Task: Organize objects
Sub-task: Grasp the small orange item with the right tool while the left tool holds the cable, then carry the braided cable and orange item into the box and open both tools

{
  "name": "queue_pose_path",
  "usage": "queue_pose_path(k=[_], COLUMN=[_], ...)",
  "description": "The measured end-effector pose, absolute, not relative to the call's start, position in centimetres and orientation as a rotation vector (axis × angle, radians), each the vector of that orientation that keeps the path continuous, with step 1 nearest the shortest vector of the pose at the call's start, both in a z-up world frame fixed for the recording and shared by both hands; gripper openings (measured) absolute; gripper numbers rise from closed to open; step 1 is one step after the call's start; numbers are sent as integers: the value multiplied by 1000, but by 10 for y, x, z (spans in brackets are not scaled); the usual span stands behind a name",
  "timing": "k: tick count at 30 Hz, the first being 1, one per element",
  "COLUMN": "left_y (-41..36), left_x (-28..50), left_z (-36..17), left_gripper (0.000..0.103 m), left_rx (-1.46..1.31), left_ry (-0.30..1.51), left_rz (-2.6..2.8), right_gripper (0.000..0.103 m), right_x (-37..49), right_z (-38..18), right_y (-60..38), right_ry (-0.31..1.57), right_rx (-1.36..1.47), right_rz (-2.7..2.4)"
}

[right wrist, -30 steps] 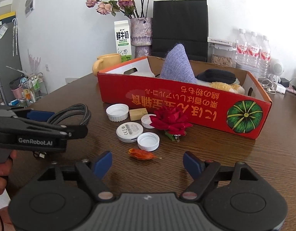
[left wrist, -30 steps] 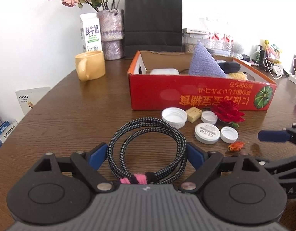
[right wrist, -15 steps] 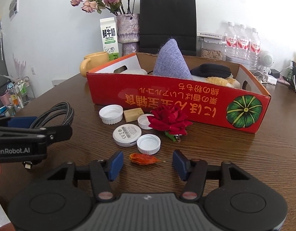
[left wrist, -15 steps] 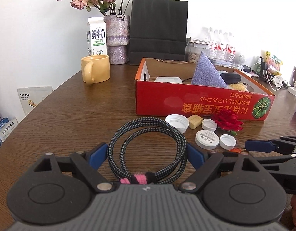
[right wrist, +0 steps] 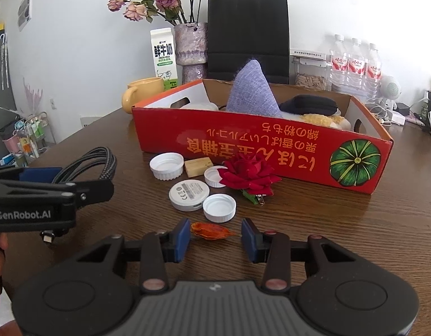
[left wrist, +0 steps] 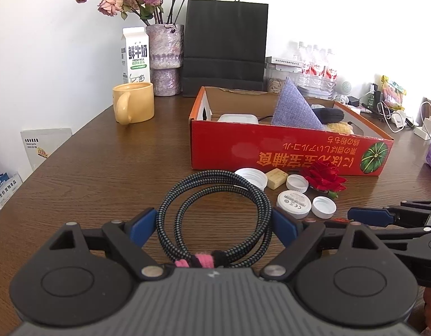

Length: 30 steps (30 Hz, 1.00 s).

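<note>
On the brown table (right wrist: 341, 224) before the red box (right wrist: 260, 151), the right gripper (right wrist: 215, 236) closes around the orange dried flower (right wrist: 211, 231); brittle, it may crumble. Left gripper (left wrist: 214, 224) grips the coiled cable (left wrist: 215, 210)

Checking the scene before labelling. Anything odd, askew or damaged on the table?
The red box sits with its printing upside down to both cameras. A loose orange dried petal lies apart from the red rose, between the closing pads of the right gripper. Nothing looks spilled or broken.
</note>
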State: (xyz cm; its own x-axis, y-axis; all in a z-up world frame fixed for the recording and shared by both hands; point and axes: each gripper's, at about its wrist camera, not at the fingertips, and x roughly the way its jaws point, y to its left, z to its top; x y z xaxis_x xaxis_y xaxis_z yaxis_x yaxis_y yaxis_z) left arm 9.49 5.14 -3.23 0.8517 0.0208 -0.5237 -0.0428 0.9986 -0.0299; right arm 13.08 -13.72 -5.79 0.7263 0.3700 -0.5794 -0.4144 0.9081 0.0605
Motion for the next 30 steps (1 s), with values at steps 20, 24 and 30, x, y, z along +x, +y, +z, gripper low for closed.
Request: queue_pose_path(k=[20, 24, 30], left_y=[16, 10, 2], left_x=[137, 155, 192], left_z=[15, 26, 42], left_gripper=[88, 88, 88], left_rx=[-11, -12, -7], left_ry=[439, 413, 379], left_rz=[-20, -23, -22], right_gripper=[39, 39, 39], right_x=[151, 169, 204], right_z=[-7, 4, 19], right_y=[-174, -178, -179], right_ry=[429, 392, 341], right_rx=[-72, -68, -72], right_rz=[412, 396, 384])
